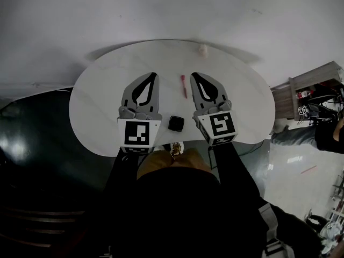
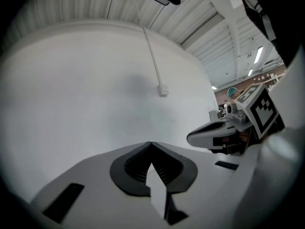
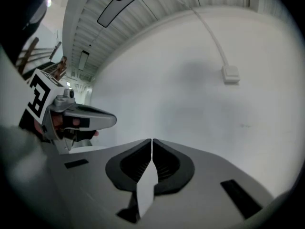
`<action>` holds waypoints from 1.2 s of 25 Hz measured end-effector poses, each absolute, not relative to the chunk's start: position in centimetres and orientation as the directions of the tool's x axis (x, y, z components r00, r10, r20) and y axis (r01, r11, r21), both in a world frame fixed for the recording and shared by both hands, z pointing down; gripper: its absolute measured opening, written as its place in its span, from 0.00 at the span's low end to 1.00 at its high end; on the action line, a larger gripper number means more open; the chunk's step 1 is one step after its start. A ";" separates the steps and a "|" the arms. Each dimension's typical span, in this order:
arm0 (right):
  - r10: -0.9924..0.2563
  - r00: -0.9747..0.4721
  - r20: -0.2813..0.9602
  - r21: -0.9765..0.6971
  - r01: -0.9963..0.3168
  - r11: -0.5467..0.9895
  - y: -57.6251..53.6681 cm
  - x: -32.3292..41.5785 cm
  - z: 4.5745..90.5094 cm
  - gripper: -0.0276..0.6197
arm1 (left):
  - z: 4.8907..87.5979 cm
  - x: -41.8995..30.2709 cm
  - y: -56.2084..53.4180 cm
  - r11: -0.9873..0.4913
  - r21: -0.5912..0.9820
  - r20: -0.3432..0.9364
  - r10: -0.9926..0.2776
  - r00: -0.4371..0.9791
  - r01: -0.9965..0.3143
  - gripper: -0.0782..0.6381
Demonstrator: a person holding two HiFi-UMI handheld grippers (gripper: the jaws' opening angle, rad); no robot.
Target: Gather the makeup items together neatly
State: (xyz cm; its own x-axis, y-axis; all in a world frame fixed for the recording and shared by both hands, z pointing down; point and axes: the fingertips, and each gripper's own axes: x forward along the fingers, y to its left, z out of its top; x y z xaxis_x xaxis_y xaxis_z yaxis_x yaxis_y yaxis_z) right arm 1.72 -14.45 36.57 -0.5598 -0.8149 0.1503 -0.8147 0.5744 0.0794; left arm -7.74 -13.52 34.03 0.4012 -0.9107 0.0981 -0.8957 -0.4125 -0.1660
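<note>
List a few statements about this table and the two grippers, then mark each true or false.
1. The left gripper and the right gripper are both shut with nothing between their jaws. True.
2. The pink stick is clamped in the right gripper. False: it lies on the white table, between the two grippers.
3. The black square case lies close to the table's near edge. True.
4. The small pale item sits beside the black square case. False: it sits at the table's far edge.

Left tool (image 2: 151,144) jaws together, empty, right tool (image 2: 193,137) beside, white wall (image 2: 90,89)
</note>
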 end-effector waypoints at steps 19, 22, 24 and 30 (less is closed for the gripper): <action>-0.073 -0.518 0.852 -0.024 -0.177 0.984 -1.7 -3.2 60.7 0.53 | 36.0 -9.8 -11.3 -0.481 -0.125 0.143 -0.874 0.464 -0.868 0.13; -0.033 -0.449 0.893 -0.044 -0.161 0.986 -1.0 -2.5 63.1 0.55 | 36.4 -10.2 -11.2 -0.479 -0.115 0.150 -0.874 0.461 -0.870 0.13; -0.017 -0.418 0.908 -0.056 -0.160 0.986 -0.7 -2.2 64.2 0.56 | 36.6 -10.5 -11.2 -0.477 -0.111 0.154 -0.875 0.459 -0.872 0.13; 0.003 -0.355 0.935 -0.067 -0.170 0.983 0.0 -1.6 66.8 0.56 | 36.8 -10.9 -10.9 -0.472 -0.101 0.152 -0.877 0.456 -0.876 0.13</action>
